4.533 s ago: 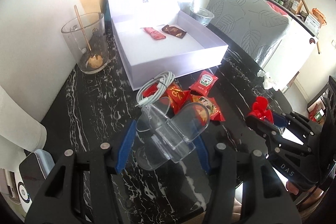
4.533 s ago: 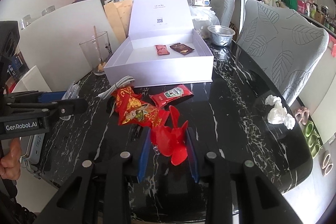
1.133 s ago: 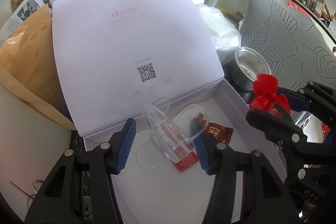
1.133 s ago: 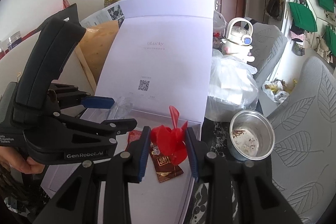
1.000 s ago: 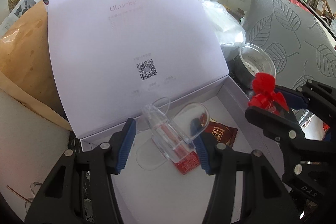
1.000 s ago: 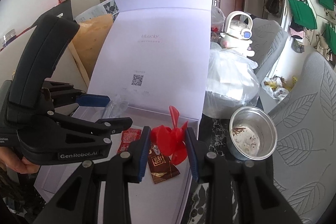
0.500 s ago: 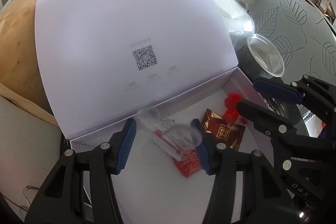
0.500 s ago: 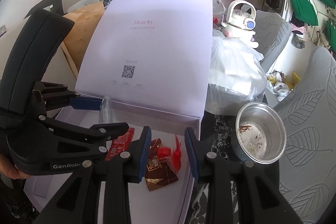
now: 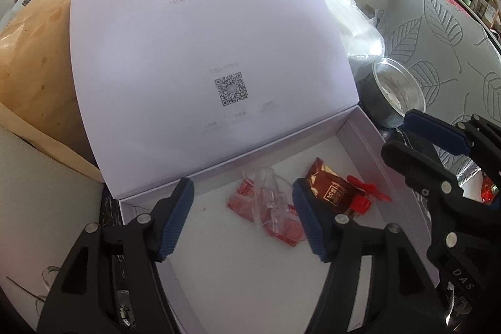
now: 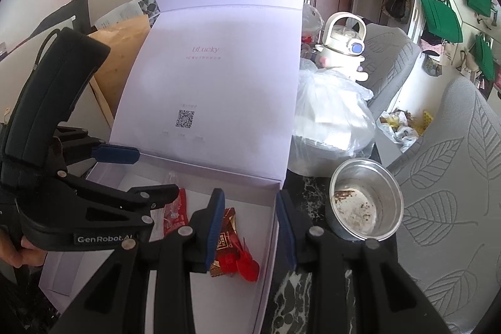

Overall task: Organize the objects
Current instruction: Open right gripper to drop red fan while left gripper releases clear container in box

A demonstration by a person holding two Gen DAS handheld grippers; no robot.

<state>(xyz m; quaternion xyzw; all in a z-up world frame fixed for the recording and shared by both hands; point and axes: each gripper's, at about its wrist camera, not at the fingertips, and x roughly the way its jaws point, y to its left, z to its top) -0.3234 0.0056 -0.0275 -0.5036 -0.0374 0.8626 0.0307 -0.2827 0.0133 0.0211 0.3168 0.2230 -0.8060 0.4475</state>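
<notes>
An open white box (image 9: 250, 277) holds a red packet (image 9: 239, 202) and a brown packet (image 9: 328, 190). The clear plastic case (image 9: 269, 199) lies on the red packet, below and between the pads of my left gripper (image 9: 242, 219). Those jaws are opening and no pad touches the case. The red toy fan (image 10: 245, 266) lies on the box floor beside the brown packet (image 10: 224, 240). Above it, my right gripper (image 10: 250, 227) hangs over the box's right wall (image 10: 271, 255), its jaws a narrow gap apart with nothing between them.
The box lid (image 9: 203, 52) stands upright behind. A steel bowl (image 10: 364, 205) and a white plastic bag (image 10: 328, 121) sit right of the box on the black marble table (image 10: 300, 296). A brown paper bag (image 9: 31, 68) is left, a grey leaf-patterned chair (image 10: 454, 177) right.
The clear case has left my left jaws, which have widened, and now lies in the box. The red fan has dropped out of my right jaws onto the box floor.
</notes>
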